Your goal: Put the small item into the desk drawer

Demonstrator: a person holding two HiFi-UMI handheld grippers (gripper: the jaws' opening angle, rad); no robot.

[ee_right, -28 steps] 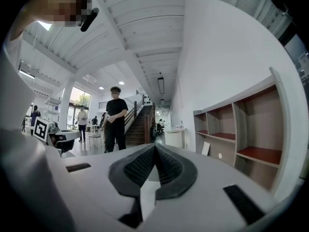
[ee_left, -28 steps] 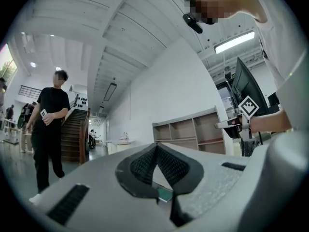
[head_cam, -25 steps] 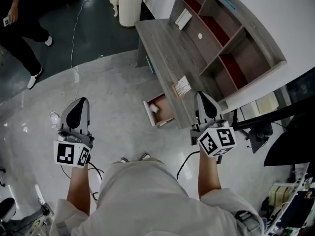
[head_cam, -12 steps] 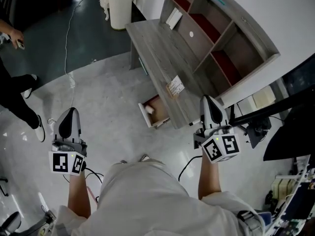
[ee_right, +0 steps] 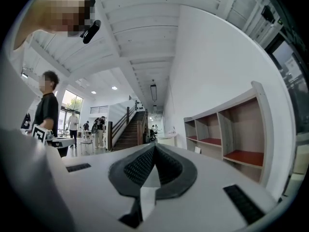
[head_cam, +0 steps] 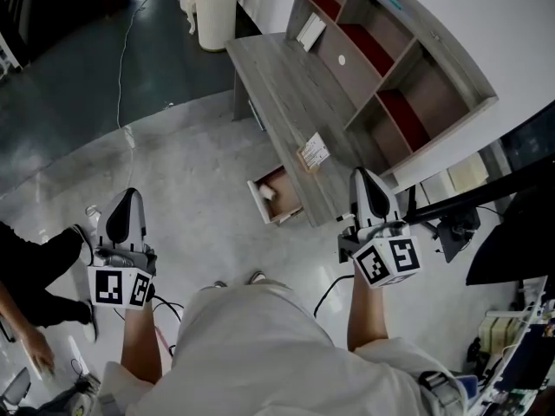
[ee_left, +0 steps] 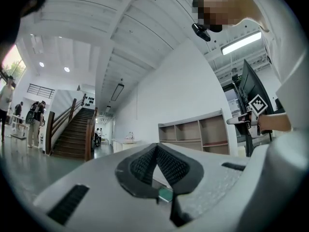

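The grey wooden desk [head_cam: 286, 76] stands ahead of me, its drawer [head_cam: 279, 198] pulled out towards the floor. A small white item [head_cam: 269, 192] lies inside the drawer. My left gripper [head_cam: 128, 198] hangs over the floor well left of the drawer, jaws shut and empty; its own view shows the left gripper [ee_left: 155, 147] with pads pressed together. My right gripper [head_cam: 362, 175] is held just right of the desk's near end, also shut with nothing in it. The right gripper [ee_right: 154, 148] has its tips meeting and points level across the room.
A wooden shelf unit [head_cam: 395, 68] with red-backed compartments stands against the wall behind the desk. A small card [head_cam: 314, 152] lies on the desktop. A white cylinder [head_cam: 217, 7] stands at the desk's far end. A person in black [head_cam: 35, 271] is at lower left.
The person in black has moved from the upper left to the lower left. The head view has shifted a little. Both grippers stay shut; the left one sits slightly lower than a second ago.
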